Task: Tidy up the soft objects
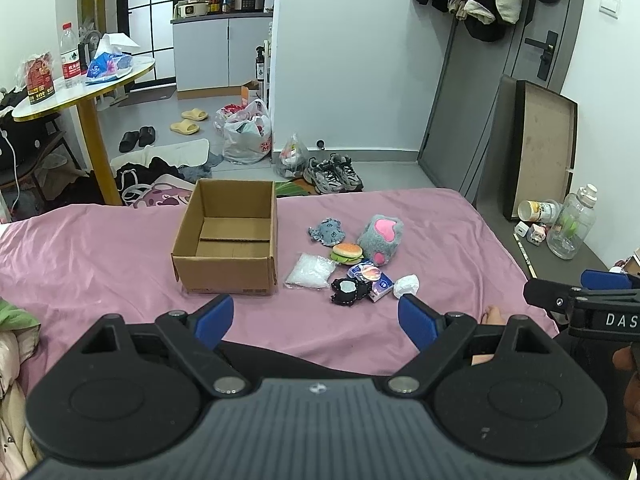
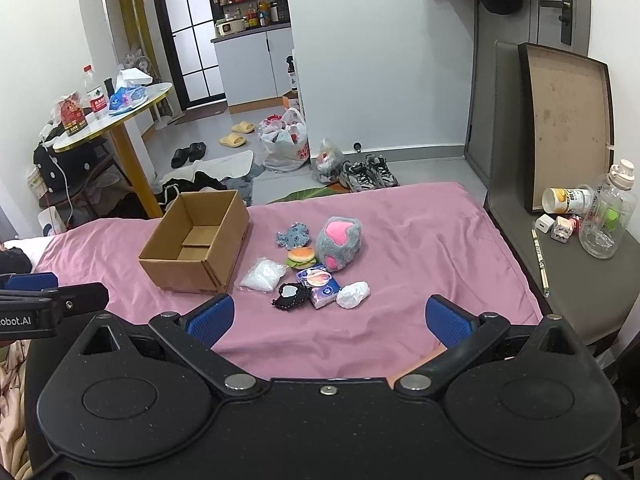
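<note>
Just cardboard box point(image 1: 226, 264), nothing inside.

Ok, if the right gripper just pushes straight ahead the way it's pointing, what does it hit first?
Probably the crumpled white wad, nearest between the open right gripper fingers, beside the blue tissue pack on the pink bedsheet. Depth is unclear; a low path would meet the sheet first.
</note>
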Motion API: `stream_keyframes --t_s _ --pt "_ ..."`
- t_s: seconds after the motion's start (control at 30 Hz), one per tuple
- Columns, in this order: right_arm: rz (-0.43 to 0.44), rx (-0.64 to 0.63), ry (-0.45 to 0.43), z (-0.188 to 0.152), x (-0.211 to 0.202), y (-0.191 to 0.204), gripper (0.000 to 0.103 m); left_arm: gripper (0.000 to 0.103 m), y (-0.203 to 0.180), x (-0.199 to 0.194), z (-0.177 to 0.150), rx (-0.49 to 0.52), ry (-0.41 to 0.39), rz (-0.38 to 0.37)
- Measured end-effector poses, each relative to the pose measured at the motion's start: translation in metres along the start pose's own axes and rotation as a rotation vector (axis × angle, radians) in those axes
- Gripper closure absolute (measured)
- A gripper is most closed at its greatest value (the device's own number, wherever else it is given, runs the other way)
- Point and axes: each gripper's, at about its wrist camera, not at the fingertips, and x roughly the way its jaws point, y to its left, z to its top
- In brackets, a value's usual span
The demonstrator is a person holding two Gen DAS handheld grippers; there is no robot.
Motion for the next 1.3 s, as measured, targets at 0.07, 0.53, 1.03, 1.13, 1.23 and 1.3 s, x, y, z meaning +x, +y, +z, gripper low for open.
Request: stream_keyframes --t_s 0.07,0.53,1.03,1.13,1.23,1.3 --pt "-0.002 0.001 0.003 0.000 0.000 0.000 0.000 0.015 0.000 0.000 0.000 -0.001 0.000 0.001" --pt "0.006 0.005 0.004 0.001 -0.001 -0.001 0.000 0.015 -0.002 0.002 -0.001 0.011 0.001 0.000" --pt "0.036 0.041 0.023 0.001 0.003 -0.007 0.000 0.015 -0.005 0.008 -0.002 0.007 0.010 -0.001" --pt "0.034 0.049 0.029 0.001 0.006 -0.007 0.000 0.015 -0.005 0.012 -0.002 0.006 0.018 -0.003" --pt "0.026 0.054 0.033 0.000 0.010 -0.009 0.000 0.015 -0.005 0.017 -0.001 0.004 0.026 0.004" --pt "0.024 0.059 0.035 0.000 0.012 -0.010 0.000 0.015 -0.005 0.022 0.000 0.002 0.032 0.007"
